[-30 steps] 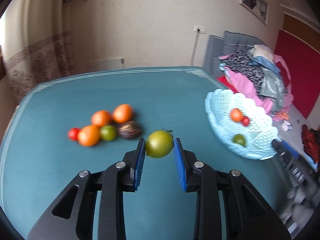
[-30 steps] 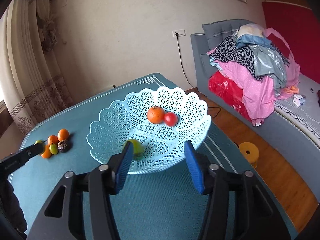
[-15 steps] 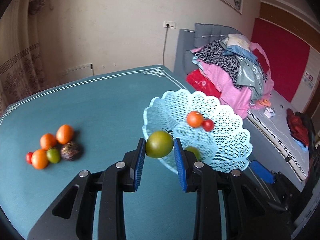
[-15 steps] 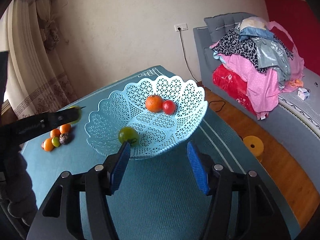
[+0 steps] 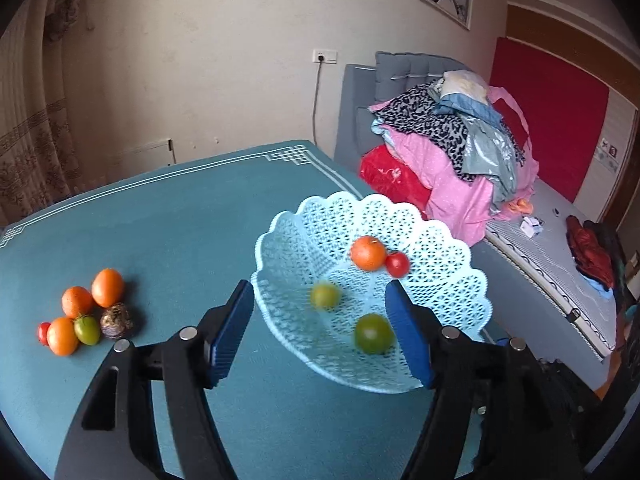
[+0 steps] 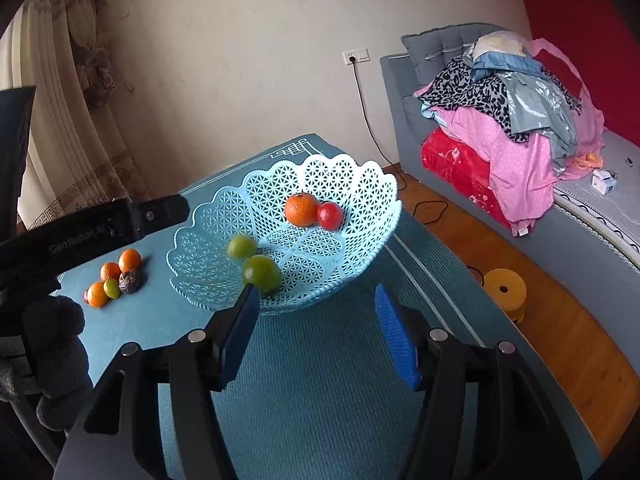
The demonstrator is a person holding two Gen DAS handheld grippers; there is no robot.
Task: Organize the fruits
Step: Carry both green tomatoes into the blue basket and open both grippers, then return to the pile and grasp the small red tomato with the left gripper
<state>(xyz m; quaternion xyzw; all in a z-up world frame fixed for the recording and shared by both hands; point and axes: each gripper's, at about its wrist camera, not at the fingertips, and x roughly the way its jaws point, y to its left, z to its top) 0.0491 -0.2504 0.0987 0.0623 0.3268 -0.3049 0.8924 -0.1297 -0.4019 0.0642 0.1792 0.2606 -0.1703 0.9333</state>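
Observation:
A light blue lattice basket stands on the teal table. It holds an orange, a red tomato and a green tomato. A second green tomato shows blurred, in motion inside the basket. My left gripper is open and empty at the basket's near rim. My right gripper is open and empty, just short of the basket. A cluster of oranges, a small green fruit and a dark fruit lies on the table's left.
The left gripper's black arm reaches in from the left in the right wrist view. A bed with piled clothes stands past the table's right edge. A yellow spool lies on the wooden floor.
My left gripper opened and let go of the green tomato, which dropped into the basket and is still moving. The right gripper stayed open near the basket.

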